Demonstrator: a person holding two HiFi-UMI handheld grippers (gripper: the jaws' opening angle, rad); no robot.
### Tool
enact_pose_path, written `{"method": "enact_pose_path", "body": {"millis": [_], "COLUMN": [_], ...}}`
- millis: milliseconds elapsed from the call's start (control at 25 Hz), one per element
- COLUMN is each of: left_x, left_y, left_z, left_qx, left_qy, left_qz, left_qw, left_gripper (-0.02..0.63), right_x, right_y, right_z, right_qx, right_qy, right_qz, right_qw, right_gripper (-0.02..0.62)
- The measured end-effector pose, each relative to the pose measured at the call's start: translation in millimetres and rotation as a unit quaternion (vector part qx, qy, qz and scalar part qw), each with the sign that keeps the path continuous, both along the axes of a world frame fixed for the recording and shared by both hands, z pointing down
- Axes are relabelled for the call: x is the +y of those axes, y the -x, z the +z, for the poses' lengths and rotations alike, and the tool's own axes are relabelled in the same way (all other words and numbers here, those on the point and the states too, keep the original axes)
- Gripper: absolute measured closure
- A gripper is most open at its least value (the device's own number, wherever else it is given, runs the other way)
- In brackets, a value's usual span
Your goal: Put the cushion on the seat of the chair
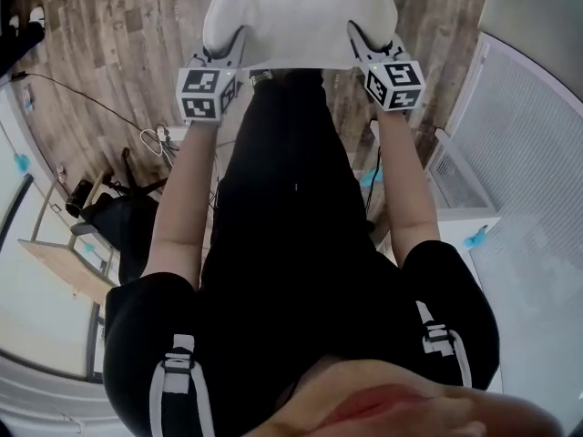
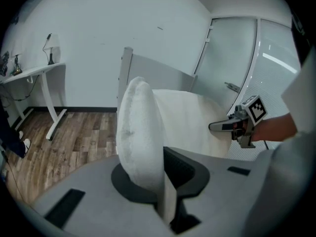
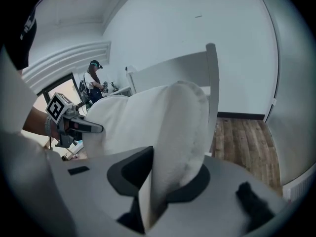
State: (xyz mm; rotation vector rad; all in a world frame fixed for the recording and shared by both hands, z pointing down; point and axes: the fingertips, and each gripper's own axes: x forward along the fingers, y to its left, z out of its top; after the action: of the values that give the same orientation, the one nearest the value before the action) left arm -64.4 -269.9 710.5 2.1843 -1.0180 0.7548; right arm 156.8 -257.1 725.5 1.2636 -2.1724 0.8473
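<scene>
Held low: plump white fabric cushion (image 1: 301,12), near corners pinched in left tool (image 1: 239,42) and right tool (image 1: 357,35), just before the white flat-backed chair (image 2: 158,75), seat hidden under it; shallow edge grips could slip, landing it crooked or off the front.

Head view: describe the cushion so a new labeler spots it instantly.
Start at the wood floor at the top of the head view, where the person's two forearms reach forward. The left gripper and right gripper each pinch a near edge of the cushion between them. It is the only plump, plain white pad, unlike the flat chair back behind it.
</scene>
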Motion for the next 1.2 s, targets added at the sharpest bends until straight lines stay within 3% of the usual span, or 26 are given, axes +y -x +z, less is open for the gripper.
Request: {"method": "enact_pose_path", "body": {"millis": [560, 1200], "left_x": [11.2, -9.6], "left_y": [-3.7, -9.8], "left_z": [158.0, 244.6], "left_qx": [-0.025, -0.072], "left_qy": [0.093, 0.124], "left_qz": [-0.007, 0.009], "left_qw": [0.9953, 0.9896], "left_gripper": [0.543, 0.525], "right_x": [14.7, 1.7], "right_y": [-9.4, -29.4], "right_z": [160.5, 245.7], "right_qx": [0.001, 0.052], "right_qy": [0.091, 0.131], "right_qz": [-0.007, -0.021], "right_qw": [0.996, 0.990], "right_gripper": [0.482, 0.428]}}
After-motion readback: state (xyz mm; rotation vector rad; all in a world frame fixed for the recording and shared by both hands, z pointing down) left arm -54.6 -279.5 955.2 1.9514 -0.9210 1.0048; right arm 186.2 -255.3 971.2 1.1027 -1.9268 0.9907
